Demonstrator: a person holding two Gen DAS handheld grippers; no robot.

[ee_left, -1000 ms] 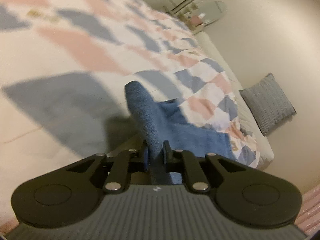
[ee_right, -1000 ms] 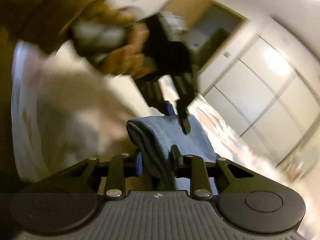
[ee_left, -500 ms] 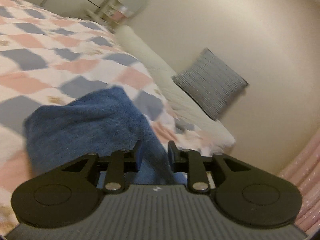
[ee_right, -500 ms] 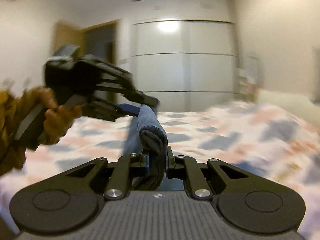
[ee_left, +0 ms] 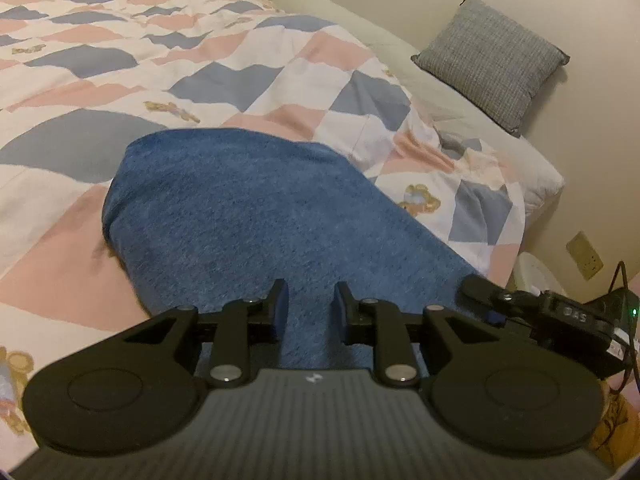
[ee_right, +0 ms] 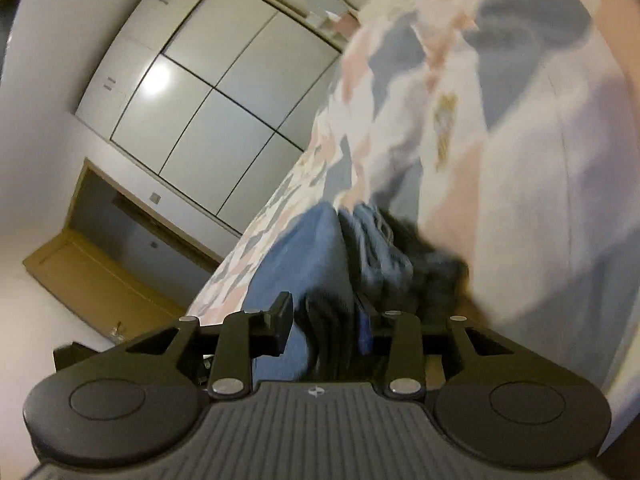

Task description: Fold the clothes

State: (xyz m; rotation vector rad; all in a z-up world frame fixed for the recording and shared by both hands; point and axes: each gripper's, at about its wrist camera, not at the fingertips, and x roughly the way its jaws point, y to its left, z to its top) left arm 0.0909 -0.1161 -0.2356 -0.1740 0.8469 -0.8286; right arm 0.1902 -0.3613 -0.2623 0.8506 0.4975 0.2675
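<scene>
Left wrist view shows your left gripper (ee_left: 307, 306) low over the blue knit garment (ee_left: 256, 216), which now lies spread ahead of the fingers on the patchwork quilt (ee_left: 200, 60), a band of it running back between the jaws. A second ago that cloth stood pinched upright in a narrow ridge; now it rests as a flat fold, and the pads look slackened around it, though you cannot tell for certain whether they press. To the right of the tool your right gripper (ee_left: 480, 292) sits at the fabric's edge, with the grey cushion (ee_left: 492, 60) far ahead.

Right wrist view, rolled and blurred, shows the right jaws just parted, the left pad clear of the blue cloth that passes between them. Judged from this, the fold is laid and you are letting go.
</scene>
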